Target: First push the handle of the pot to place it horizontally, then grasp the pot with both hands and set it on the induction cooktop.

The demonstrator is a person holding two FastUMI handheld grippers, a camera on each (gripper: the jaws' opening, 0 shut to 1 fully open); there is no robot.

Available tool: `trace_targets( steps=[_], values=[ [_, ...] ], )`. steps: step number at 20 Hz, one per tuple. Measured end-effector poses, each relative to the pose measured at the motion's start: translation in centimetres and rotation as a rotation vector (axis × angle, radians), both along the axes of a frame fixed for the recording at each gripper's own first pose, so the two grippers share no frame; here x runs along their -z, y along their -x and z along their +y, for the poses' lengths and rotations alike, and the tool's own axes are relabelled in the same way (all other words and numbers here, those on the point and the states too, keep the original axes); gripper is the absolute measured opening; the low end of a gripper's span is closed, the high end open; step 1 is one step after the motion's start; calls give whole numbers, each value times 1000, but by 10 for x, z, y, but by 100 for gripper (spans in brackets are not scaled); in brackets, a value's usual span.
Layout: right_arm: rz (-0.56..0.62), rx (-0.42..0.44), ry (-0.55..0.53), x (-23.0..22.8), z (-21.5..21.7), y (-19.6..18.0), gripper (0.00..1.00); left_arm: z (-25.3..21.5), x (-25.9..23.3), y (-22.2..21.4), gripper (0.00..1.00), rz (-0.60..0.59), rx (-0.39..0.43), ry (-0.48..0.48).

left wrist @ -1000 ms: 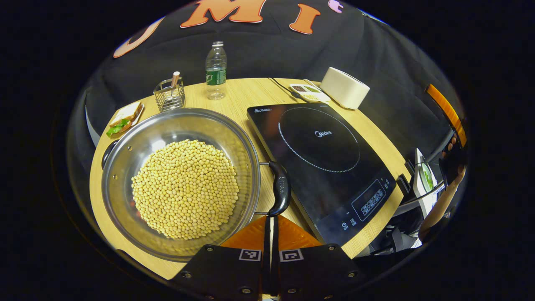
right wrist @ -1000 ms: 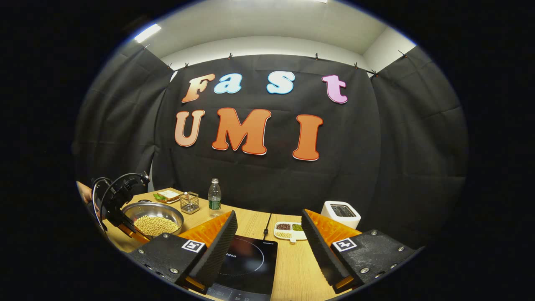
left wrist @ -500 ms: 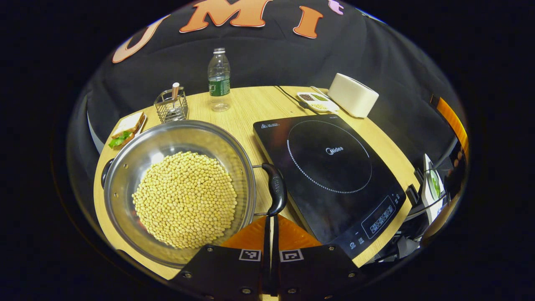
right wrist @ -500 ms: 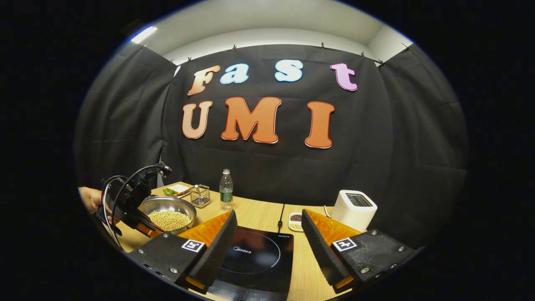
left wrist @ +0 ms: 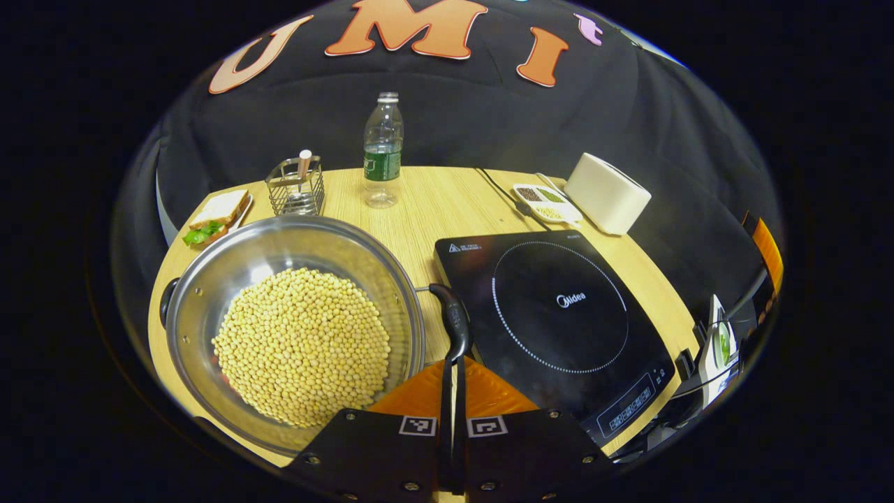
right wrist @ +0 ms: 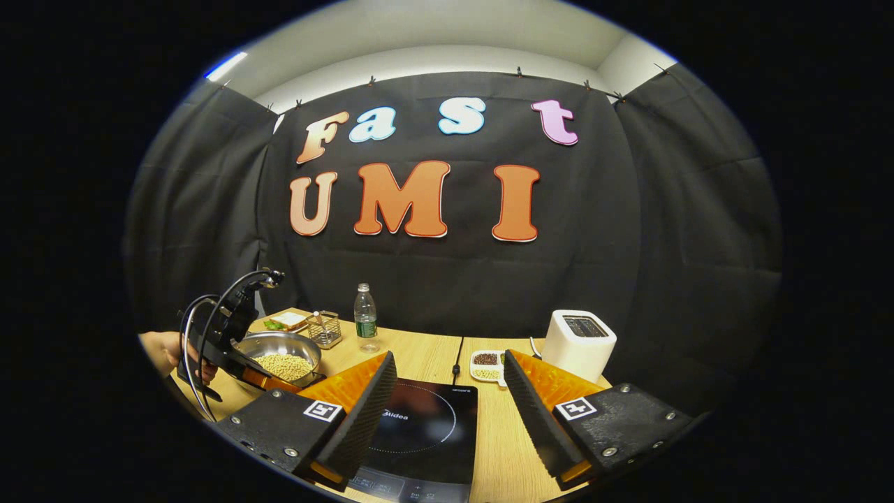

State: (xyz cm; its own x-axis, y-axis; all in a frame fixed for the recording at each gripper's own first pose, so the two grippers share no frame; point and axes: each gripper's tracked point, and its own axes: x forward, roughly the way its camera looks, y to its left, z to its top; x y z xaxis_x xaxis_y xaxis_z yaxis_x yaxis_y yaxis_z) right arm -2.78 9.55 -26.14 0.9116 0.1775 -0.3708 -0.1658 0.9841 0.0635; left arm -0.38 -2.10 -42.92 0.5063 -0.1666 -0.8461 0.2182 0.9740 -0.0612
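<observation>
Steel pot of beans beside the black cooktop on the wooden table

A wide, shallow stainless-steel pot (left wrist: 293,335), filled with pale yellow round beans (left wrist: 302,346), sits upright on the table's left part near its front edge. Its curved black side handle (left wrist: 455,321) on two thin metal rods points toward the flat black glass induction cooktop (left wrist: 559,321), which lies just beside it toward the table's right edge, its white ring marking bare and its control strip at the front.

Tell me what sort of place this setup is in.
Likely a staged kitchen corner inside a cloth-walled booth: a black induction cooktop, a steel pot of yellow beans and a white toaster share a round wooden table.
</observation>
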Motion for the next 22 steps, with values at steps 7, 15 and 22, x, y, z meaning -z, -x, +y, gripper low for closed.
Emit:
trace_targets(
  steps=[7, 15, 22],
  values=[
    [42, -23, -32, 12, 18, -2, 95, -3, 7, -11, 2, -15, -11, -13],
    [88, -69, -76, 22, 56, -2, 95, -7, 14, -22, 2, -29, -17, 12],
    [248, -180, -97, 53, 131, -14, 96, 32, -30, -16, 1, -132, -23, -1]
  ],
)
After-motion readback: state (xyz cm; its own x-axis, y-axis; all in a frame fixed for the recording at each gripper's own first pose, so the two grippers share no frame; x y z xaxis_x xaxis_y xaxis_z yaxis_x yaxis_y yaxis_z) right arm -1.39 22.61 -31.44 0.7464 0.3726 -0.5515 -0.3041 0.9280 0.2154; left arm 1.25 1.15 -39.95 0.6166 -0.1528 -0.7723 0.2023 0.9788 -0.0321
